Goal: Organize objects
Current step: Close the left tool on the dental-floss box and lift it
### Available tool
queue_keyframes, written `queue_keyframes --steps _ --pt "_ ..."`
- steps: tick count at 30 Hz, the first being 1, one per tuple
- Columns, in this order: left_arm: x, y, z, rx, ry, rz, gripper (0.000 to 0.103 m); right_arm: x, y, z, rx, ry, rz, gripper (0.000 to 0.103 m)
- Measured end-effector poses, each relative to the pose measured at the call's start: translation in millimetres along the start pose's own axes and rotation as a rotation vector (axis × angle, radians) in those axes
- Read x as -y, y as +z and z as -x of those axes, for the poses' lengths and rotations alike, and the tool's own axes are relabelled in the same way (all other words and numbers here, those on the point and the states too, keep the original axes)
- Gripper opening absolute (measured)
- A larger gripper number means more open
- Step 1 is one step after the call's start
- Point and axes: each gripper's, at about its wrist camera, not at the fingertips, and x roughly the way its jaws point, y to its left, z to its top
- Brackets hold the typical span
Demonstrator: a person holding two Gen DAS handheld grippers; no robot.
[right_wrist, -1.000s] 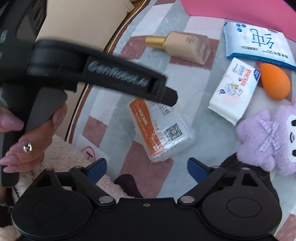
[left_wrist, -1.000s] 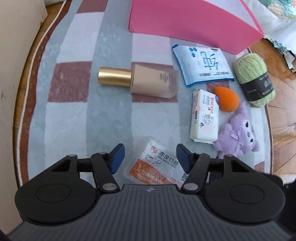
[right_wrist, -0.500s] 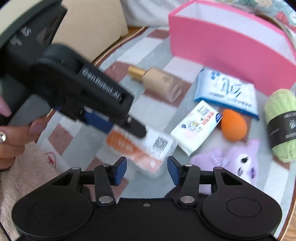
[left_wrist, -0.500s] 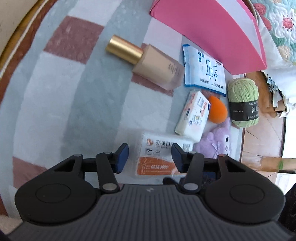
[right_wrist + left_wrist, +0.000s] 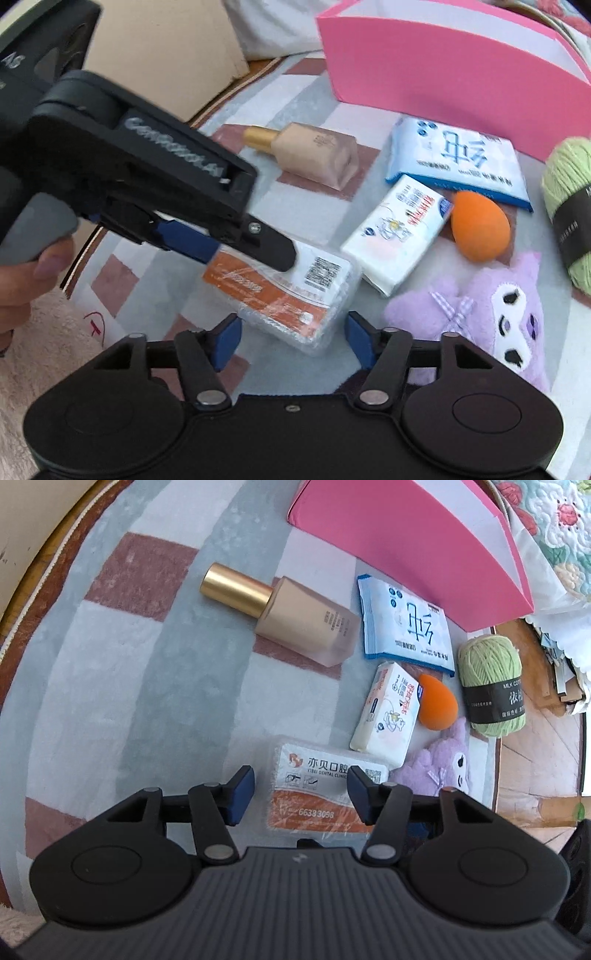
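Since every item lies out on the checked rug [image 5: 110, 686] and what shows of the pink box [image 5: 436, 74] interior looks bare, the sorting seems barely begun, nothing visibly stowed yet. The left gripper [image 5: 301, 794] sits low over the clear dental-clinic packet [image 5: 325, 786], jaws apart and straddling it, one blue pad on each side; the left wrist view shows gaps between pads and packet, so no clamp yet, I'd say about to pinch. In the right wrist view one pad overlaps the packet's top, but contact can't be told. The right gripper [image 5: 291, 339] hovers just near the same packet's close end, jaws apart, holding nothing. The packet lies flat on the rug near the front edge, well apart from the box. Still loose: the foundation bottle [image 5: 291, 616] on its side with gold cap, the blue wipes pack [image 5: 404, 627] just in front of the box, the white tissue pack [image 5: 386, 709] touching or nearly touching the orange sponge [image 5: 437, 703], the purple plush [image 5: 491, 306] and the green yarn ball [image 5: 489, 686] at the rug's edge. Judgement: first pick in hand, all seven items left to place, presumably into the box.
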Motion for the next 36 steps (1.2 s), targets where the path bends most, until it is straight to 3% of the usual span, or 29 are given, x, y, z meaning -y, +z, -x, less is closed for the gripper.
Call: queue_keyframes --steps 9,13,24,36 --pt "17.0 -8.5 4.2 0.073 0.049 -0.092 0.054 4.8 1.8 -4.5 0.025 0.000 -0.047 0.066" --pt "24.7 -20.0 13.9 0.090 0.051 -0.103 0.054 -2.9 -0.3 5.9 0.026 -0.036 0.011 0.066" --pt "78.6 -42.8 85.5 0.257 0.082 -0.236 0.054 -15.3 12.2 76.8 0.140 -0.085 0.181 0.063" --pt "127.5 -12.6 155.9 0.353 0.023 -0.308 0.054 -14.4 59.5 153.0 0.278 -0.129 0.240 0.063"
